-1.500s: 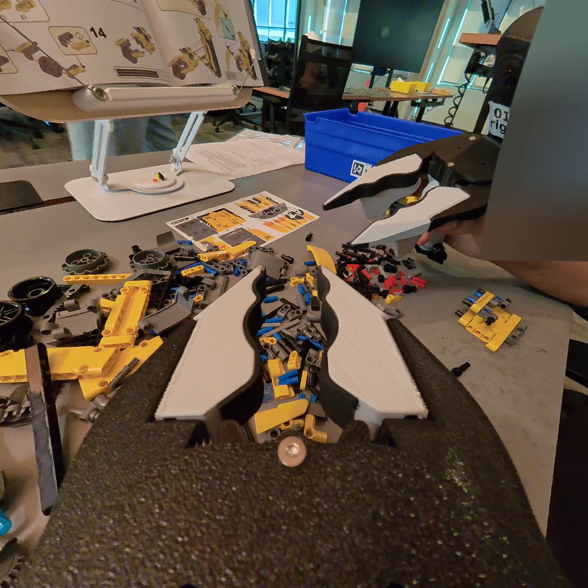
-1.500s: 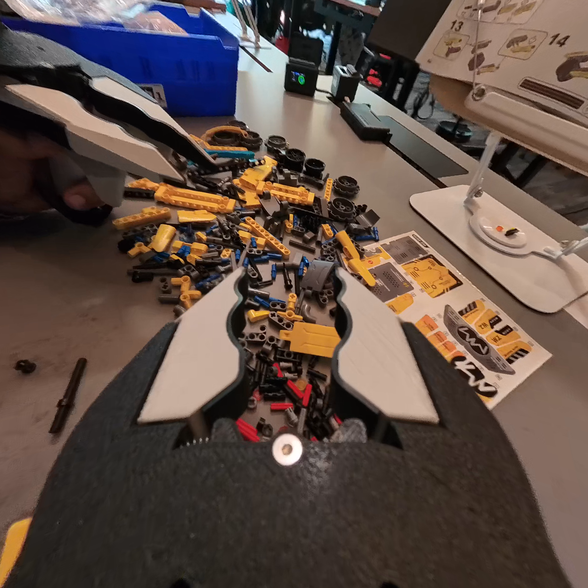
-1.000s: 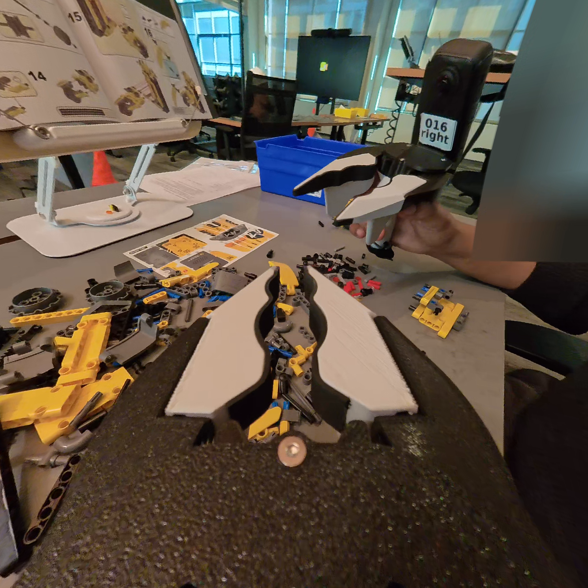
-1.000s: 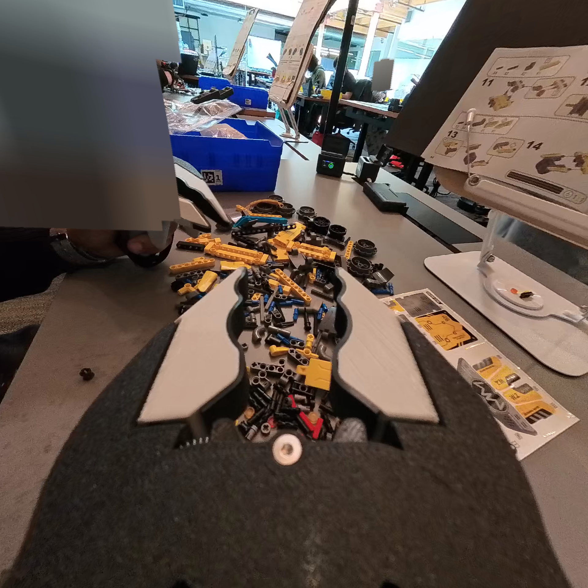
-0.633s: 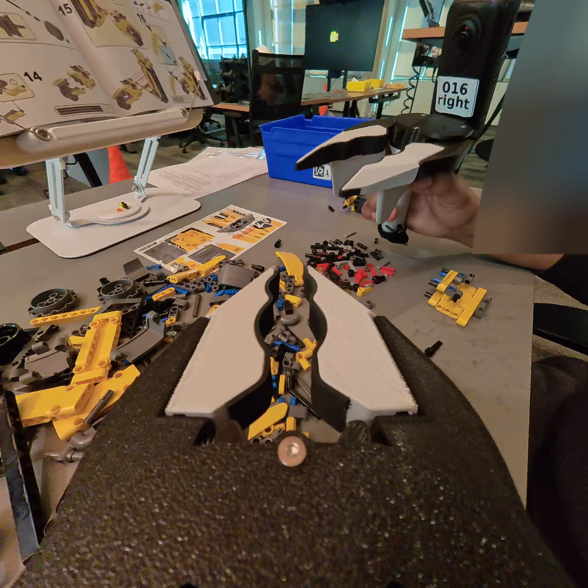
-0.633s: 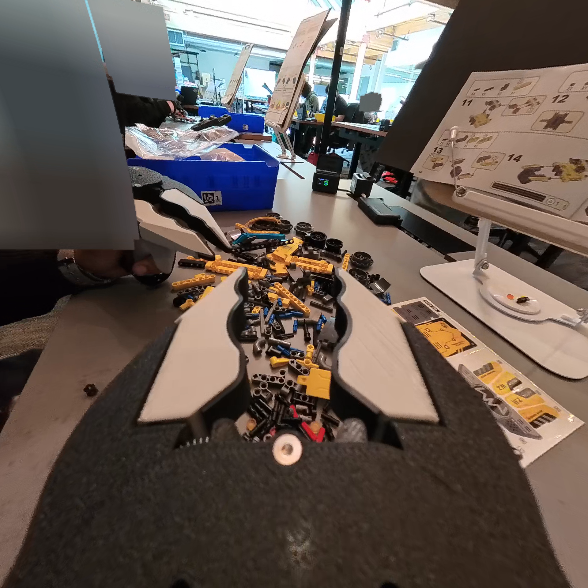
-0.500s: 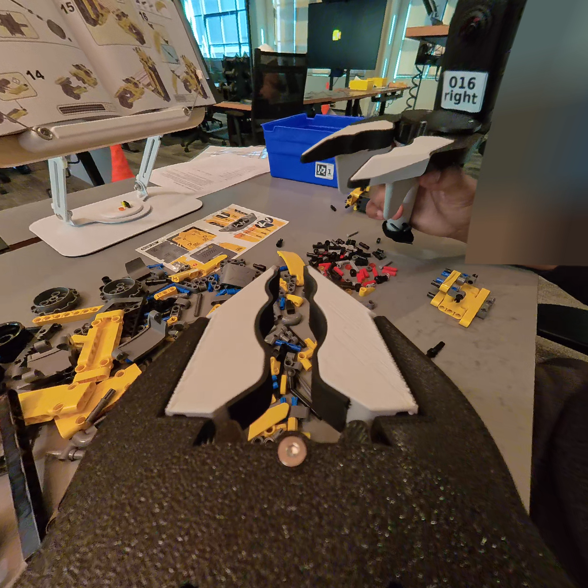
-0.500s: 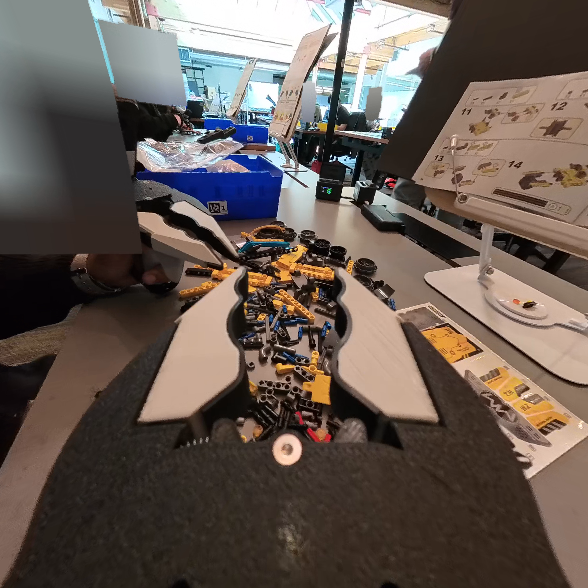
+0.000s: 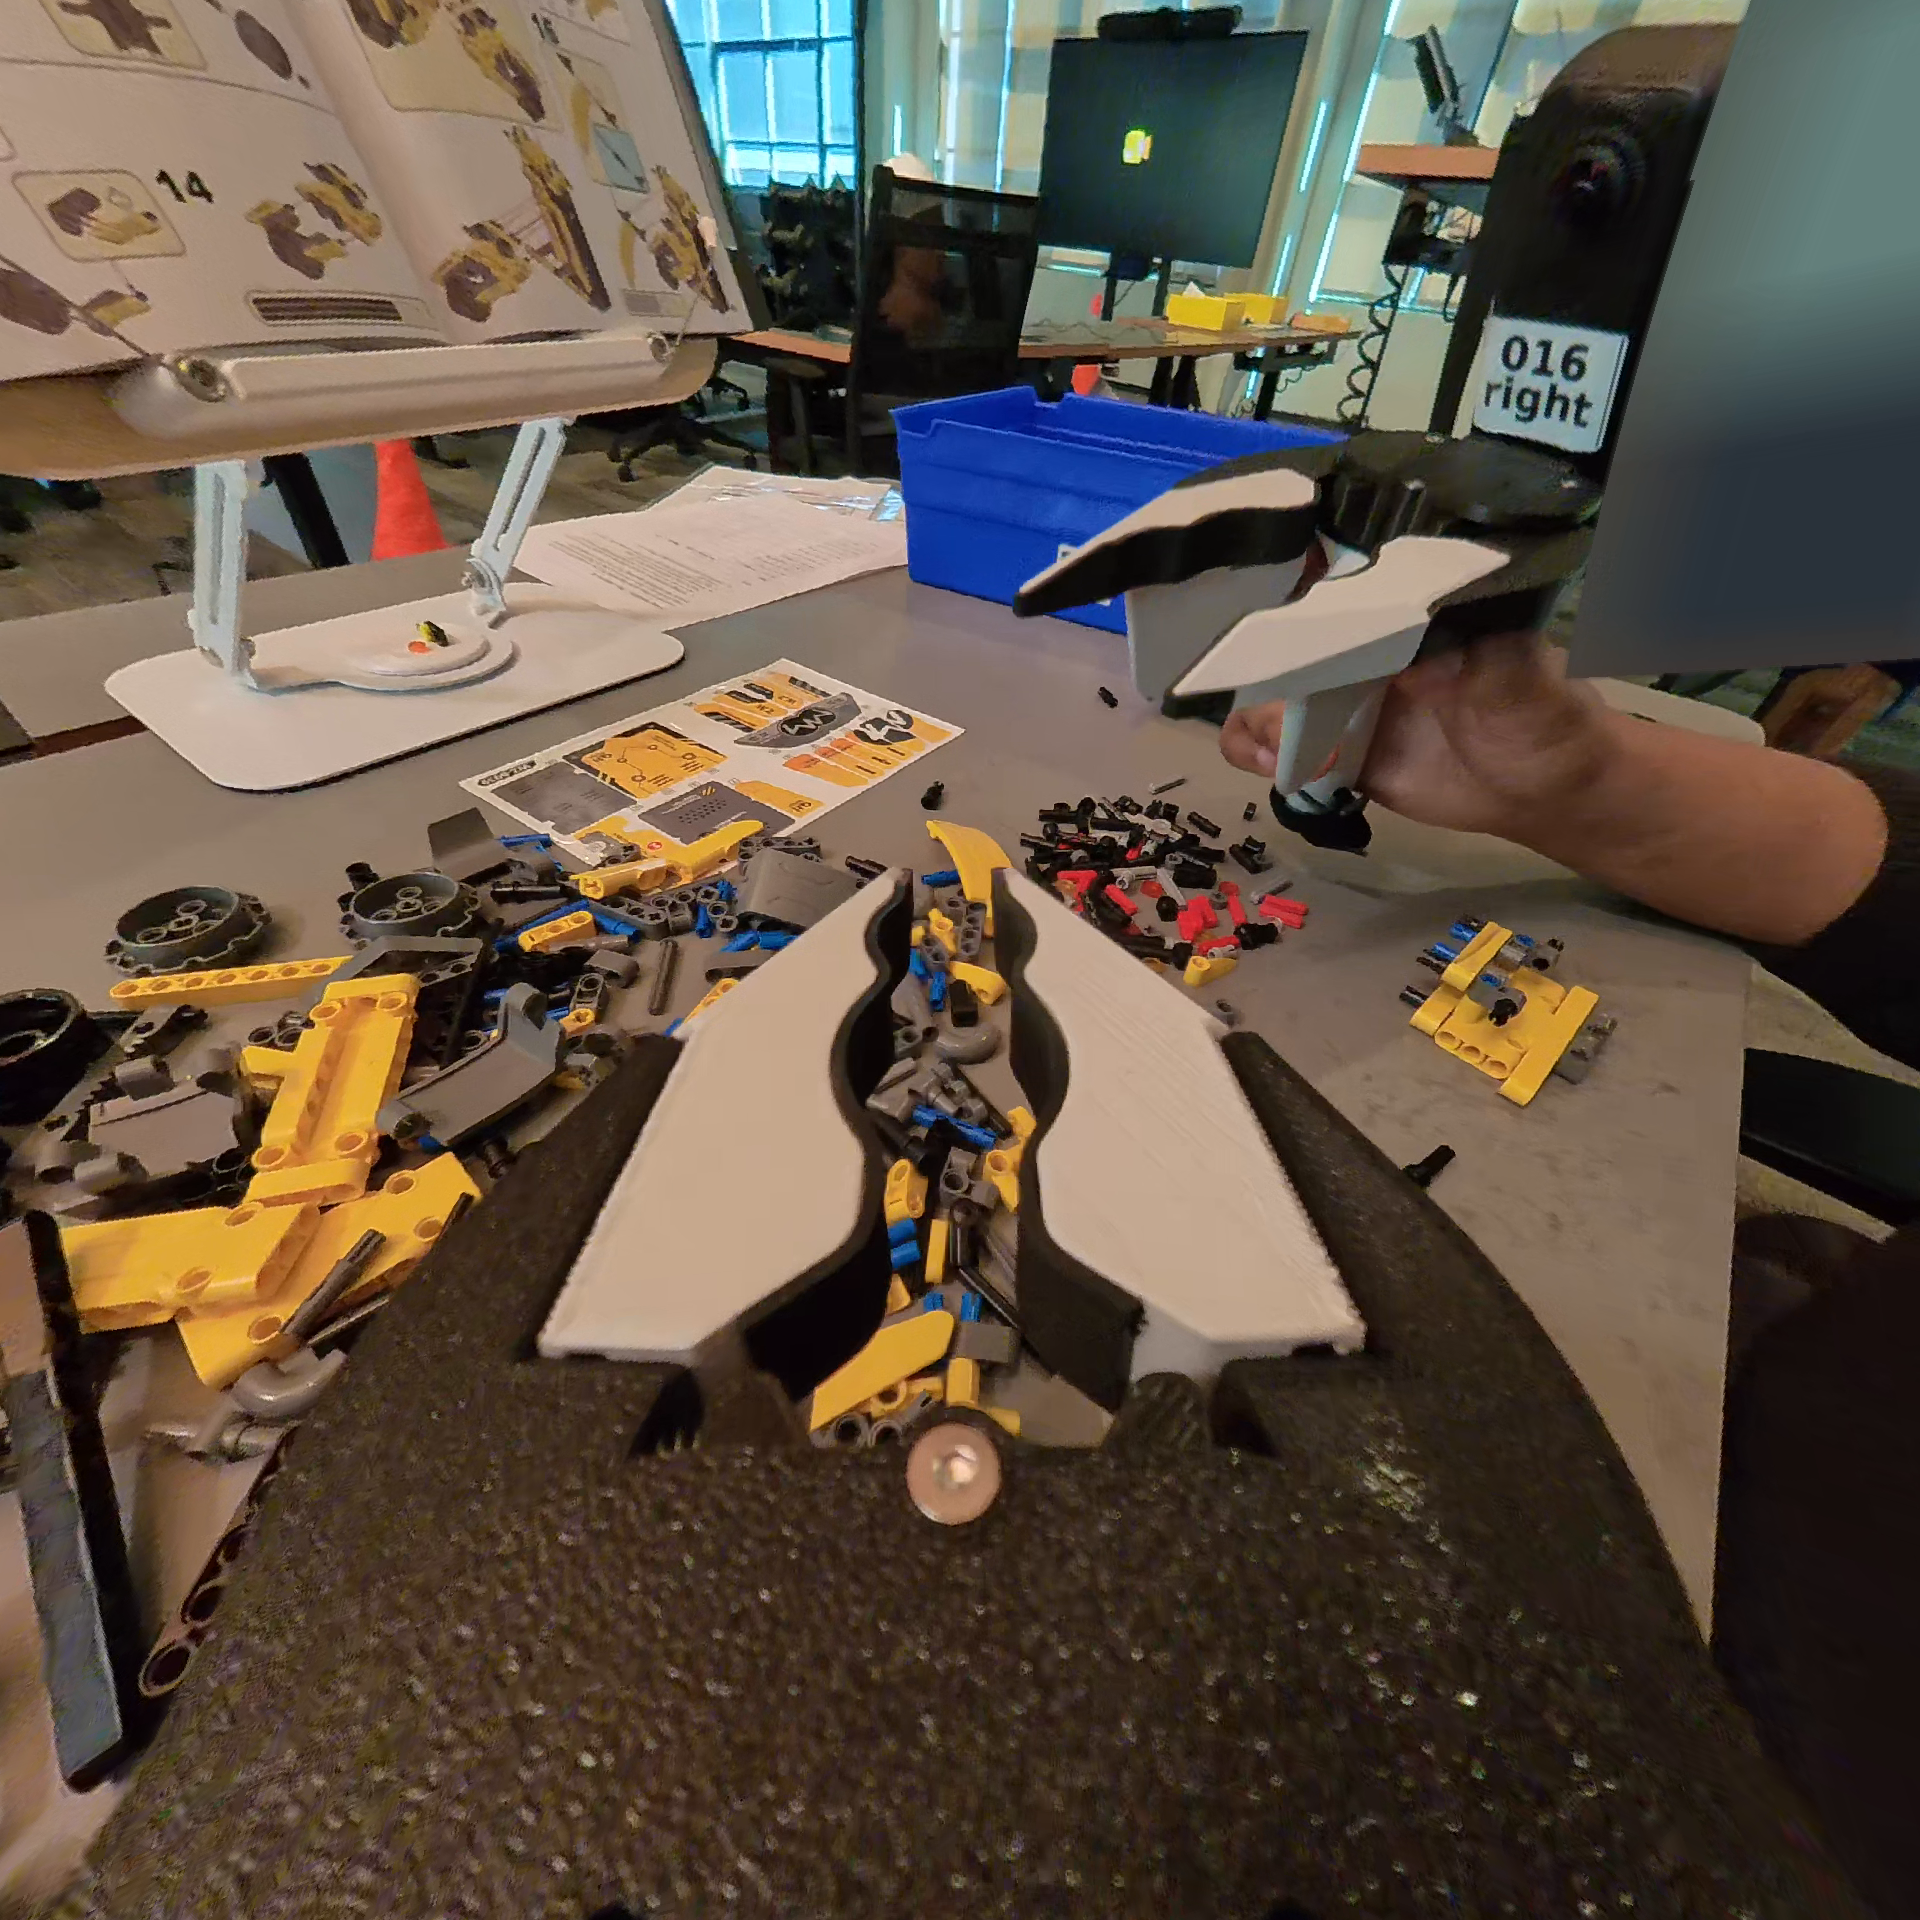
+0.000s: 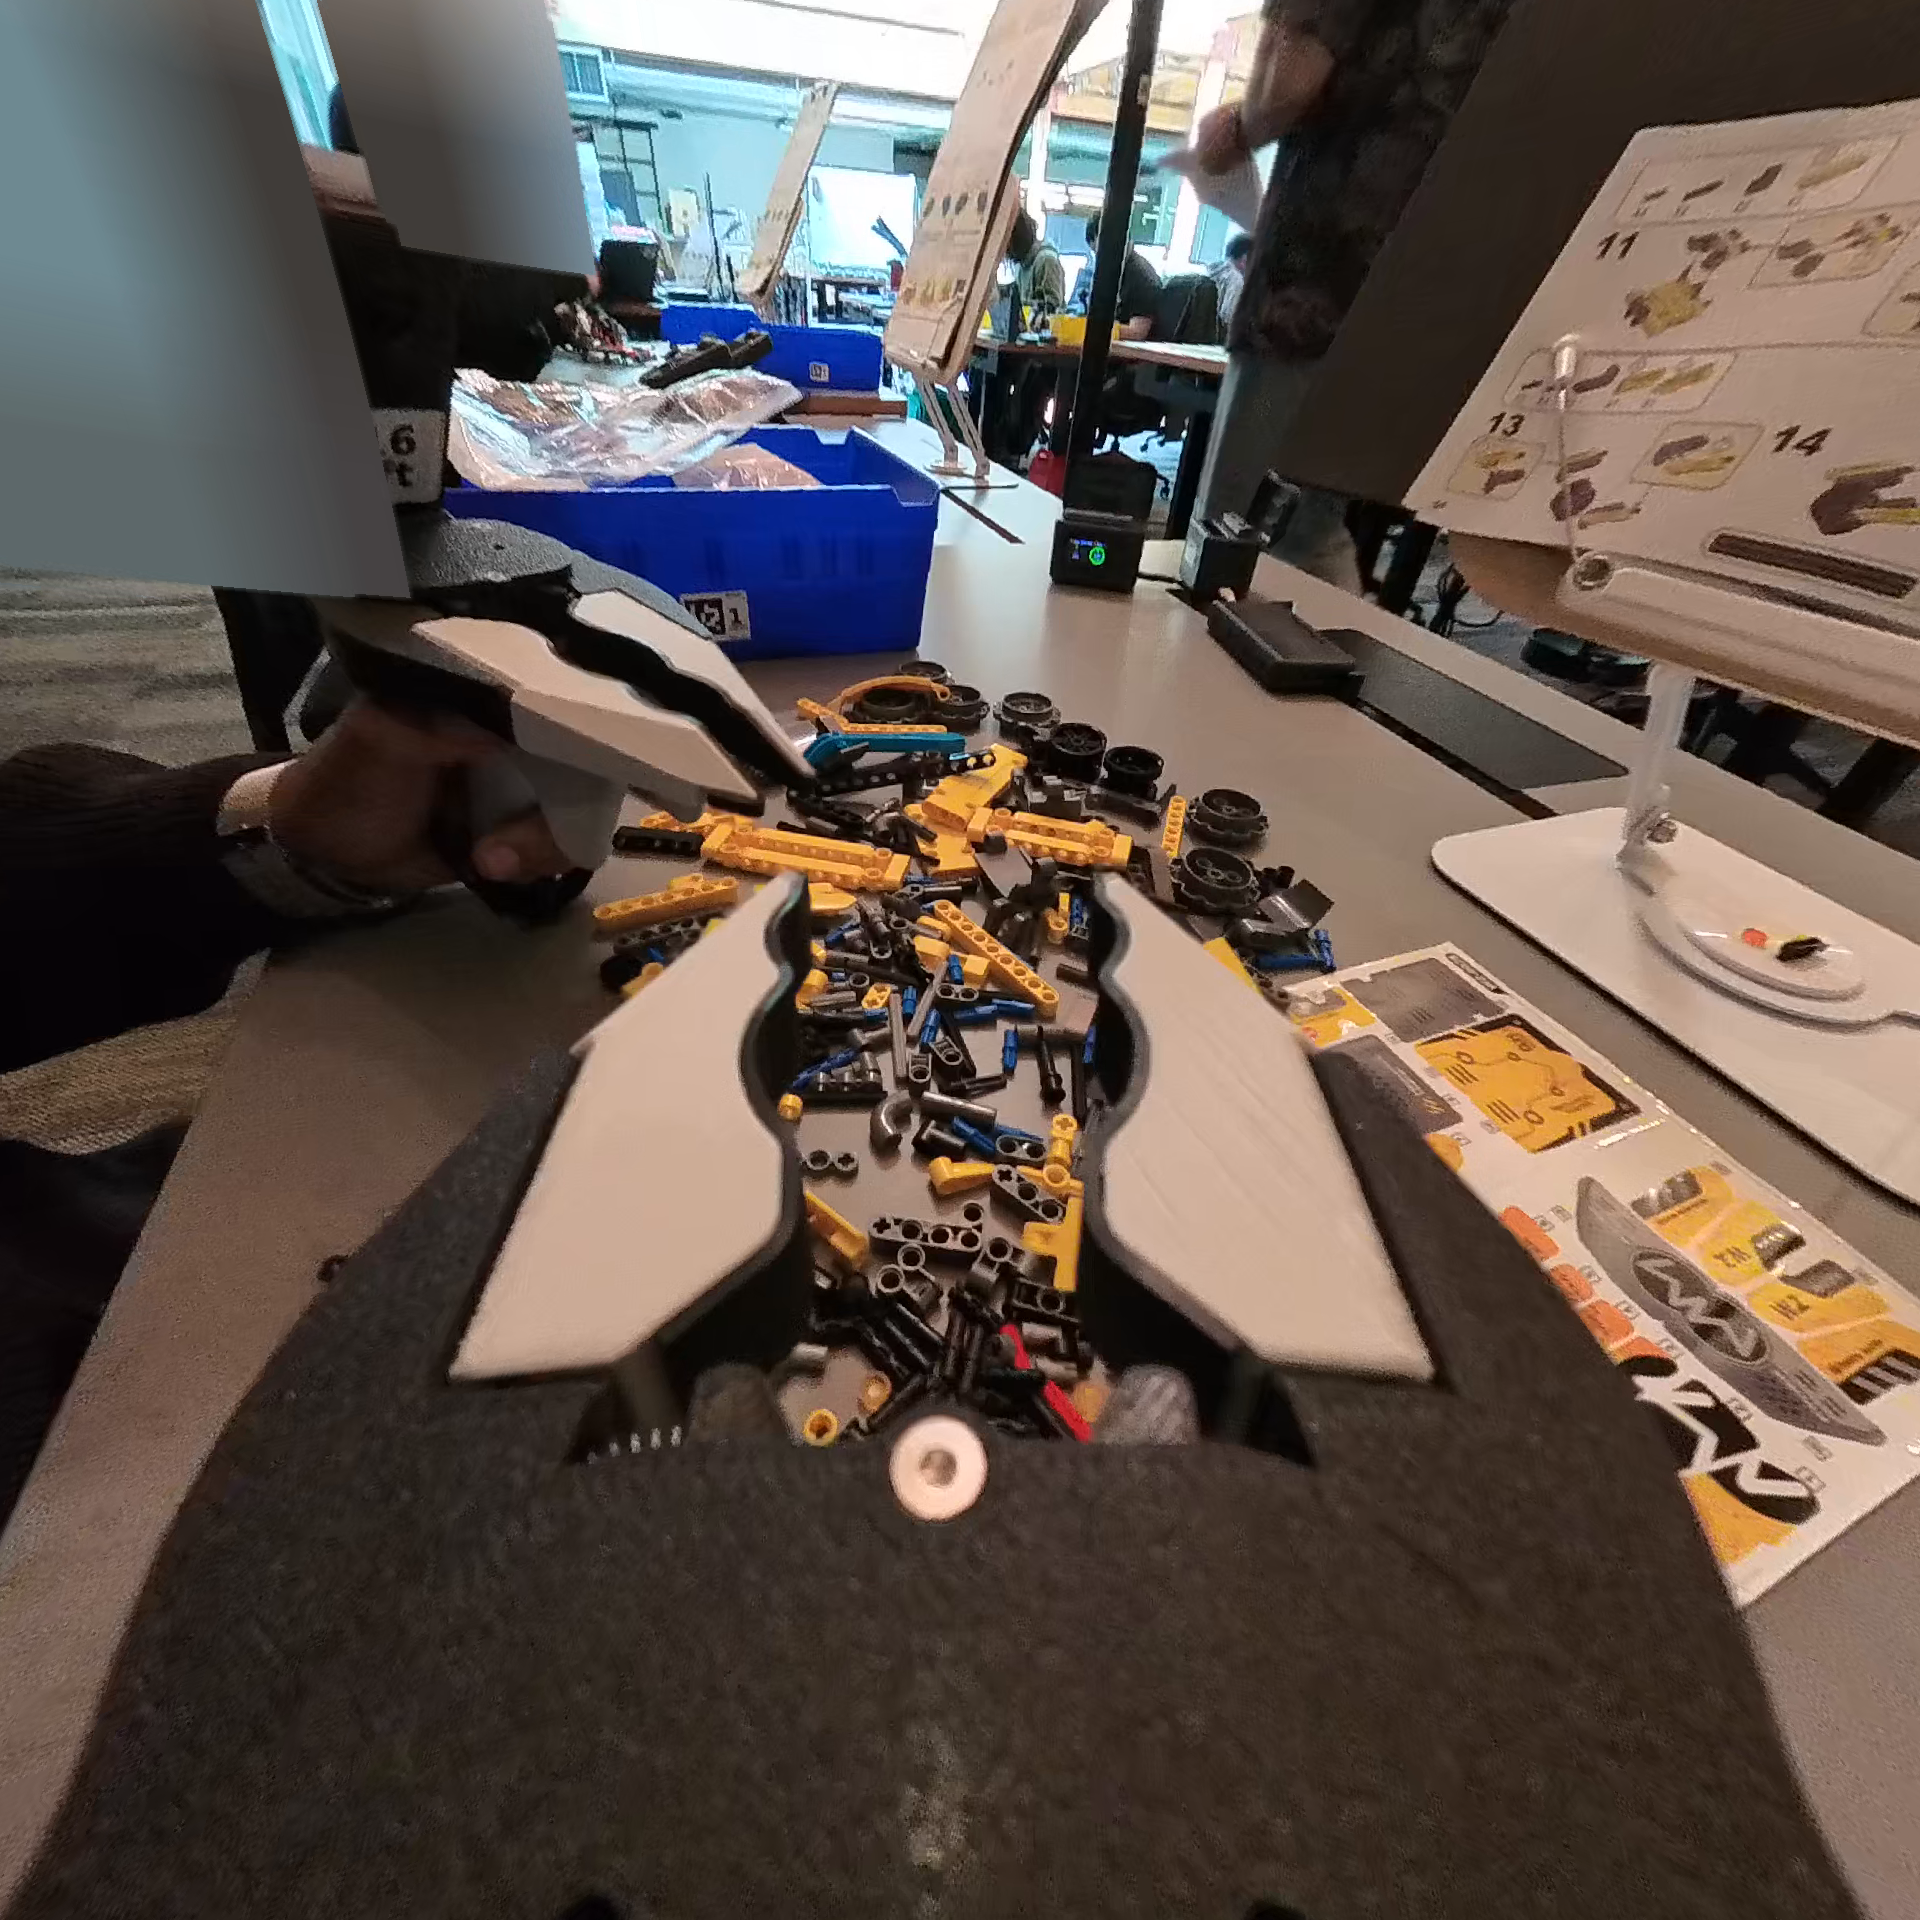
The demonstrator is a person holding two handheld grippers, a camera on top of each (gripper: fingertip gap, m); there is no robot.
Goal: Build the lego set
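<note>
My left gripper [image 9: 952,891] hovers over a loose pile of yellow, grey, blue and black building pieces [image 9: 343,1081]. Its jaws are a narrow gap apart and hold nothing. My right gripper [image 10: 945,891] is open wide and empty, low over the same pile [image 10: 935,935]. In the left wrist view the right gripper [image 9: 1101,649] is held in a hand above a small heap of black and red pins [image 9: 1153,883]. In the right wrist view the left gripper [image 10: 774,788] points at the pile's far left edge. A small yellow sub-assembly [image 9: 1501,1023] lies apart on the table.
An open instruction booklet [image 9: 312,208] rests on a white stand [image 9: 395,696]. A sticker sheet [image 9: 717,758] lies in front of it. A blue bin [image 9: 1039,499] stands at the back. Black wheel hubs [image 10: 1216,873] lie by the pile. A single black pin [image 9: 1429,1158] lies near the table edge. The gap from one gripper's tips to the other's is roughly 8 centimetres. The right tips stand about 15 centimetres off the small yellow sub-assembly [image 9: 1501,1023].
Both grippers have lifted and tilted up from the pile. The left jaws have narrowed. The right gripper has risen and drawn back toward the right.
</note>
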